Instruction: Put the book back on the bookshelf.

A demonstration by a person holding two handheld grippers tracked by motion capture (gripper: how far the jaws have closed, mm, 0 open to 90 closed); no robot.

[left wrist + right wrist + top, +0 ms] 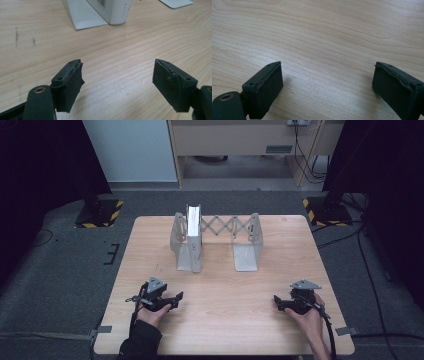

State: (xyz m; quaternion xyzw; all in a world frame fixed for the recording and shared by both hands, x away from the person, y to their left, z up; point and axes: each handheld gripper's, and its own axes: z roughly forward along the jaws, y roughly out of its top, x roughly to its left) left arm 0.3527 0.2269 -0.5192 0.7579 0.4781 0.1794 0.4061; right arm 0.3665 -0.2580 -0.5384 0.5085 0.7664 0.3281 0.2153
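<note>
Resting on the bench nearer the person than the bookend rack, the left tool and right tool both gape apart, holding nothing, seemingly waiting. One white book stands upright against the rack's left end, propped there.

Table: light wood, on grey carpet.
Rack: metal, expandable, at the far middle.
Book: white, upright in the rack's left end.
</note>
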